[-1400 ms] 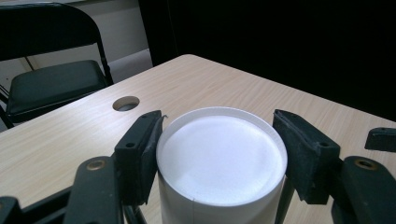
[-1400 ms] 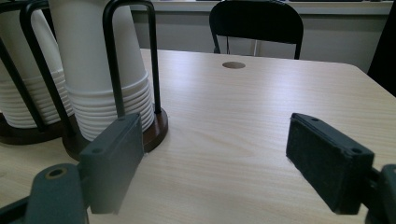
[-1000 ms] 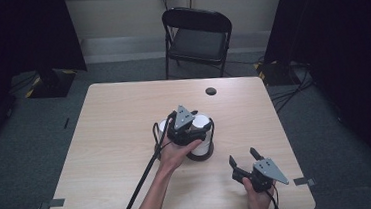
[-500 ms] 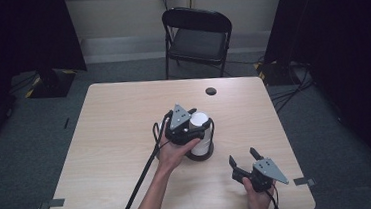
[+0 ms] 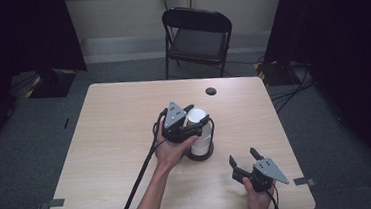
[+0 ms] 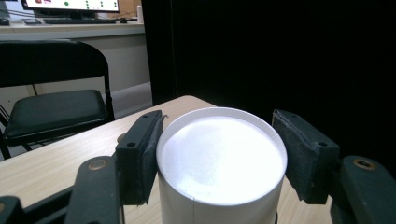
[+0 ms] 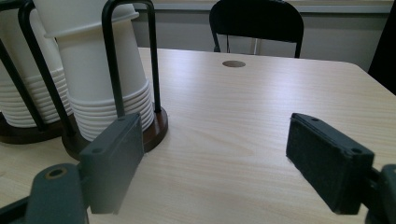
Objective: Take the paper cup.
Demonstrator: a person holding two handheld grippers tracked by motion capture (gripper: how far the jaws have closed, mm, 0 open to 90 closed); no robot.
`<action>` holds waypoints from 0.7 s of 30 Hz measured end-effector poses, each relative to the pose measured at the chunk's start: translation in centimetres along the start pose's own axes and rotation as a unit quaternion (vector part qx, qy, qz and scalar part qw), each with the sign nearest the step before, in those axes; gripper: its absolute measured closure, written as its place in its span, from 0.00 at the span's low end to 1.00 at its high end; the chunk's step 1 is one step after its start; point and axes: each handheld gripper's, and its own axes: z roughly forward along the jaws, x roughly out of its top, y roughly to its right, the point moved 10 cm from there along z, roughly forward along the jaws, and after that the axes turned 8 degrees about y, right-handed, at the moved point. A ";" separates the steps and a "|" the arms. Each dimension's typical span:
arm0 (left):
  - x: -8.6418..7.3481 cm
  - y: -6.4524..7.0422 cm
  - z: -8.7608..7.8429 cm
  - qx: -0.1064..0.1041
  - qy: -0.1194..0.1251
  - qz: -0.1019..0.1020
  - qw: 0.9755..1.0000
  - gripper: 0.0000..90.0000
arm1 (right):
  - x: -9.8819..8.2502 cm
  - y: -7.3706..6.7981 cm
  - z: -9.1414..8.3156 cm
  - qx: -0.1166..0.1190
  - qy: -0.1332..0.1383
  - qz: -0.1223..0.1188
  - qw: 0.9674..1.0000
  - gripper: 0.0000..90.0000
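Left gripper (image 5: pixel 190 118): centre of the high view, held in the person's left hand (image 5: pixel 170 153), which comes in from the bottom edge; its jaws are clenched on the white paper cup, one pad against each side.
White paper cup (image 6: pixel 221 158): upside down, its flat base facing the camera in the middle of the left gripper view; it tops the cup stack.
Cup stack (image 7: pixel 105 70): upper left of the right gripper view, white cups nested upside down, rims layered at the bottom.
Cup holder (image 7: pixel 152 128): dark round base with black upright wire loops around the stack; it stands on the worktop, just right of centre in the high view.
Worktop (image 5: pixel 111 140): pale wood grain, with a small dark round disc (image 5: pixel 211 91) near its far edge.
Right gripper (image 5: pixel 244 165): lower right of the high view, low over the worktop, well apart from the holder; its jaws are released and spread wide with nothing between them.
Folding chair (image 5: pixel 196 33): black, top centre of the high view, beyond the worktop.
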 end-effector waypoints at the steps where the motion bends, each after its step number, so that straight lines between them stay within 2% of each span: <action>1: 0.1 -0.1 -0.1 0.000 0.000 0.002 1.000 0.40 | 0.0 0.0 0.0 0.000 0.000 0.000 1.000 0.20; 4: 0.4 -0.3 -0.2 0.000 0.003 -0.004 1.000 0.40 | 0.0 0.0 0.0 0.001 -0.001 -0.001 1.000 0.20; 7: 0.9 0.0 -0.4 0.001 0.011 0.006 1.000 0.40 | 0.0 0.0 0.0 -0.001 -0.001 -0.001 1.000 0.20; 9: 1.0 0.2 -0.5 0.002 0.008 0.011 1.000 0.40 | 0.0 0.0 0.0 0.000 -0.001 0.000 1.000 0.20; 21: 2.1 0.0 -1.0 0.008 0.029 0.003 1.000 0.40 | 0.0 0.0 0.1 0.000 -0.002 -0.001 1.000 0.20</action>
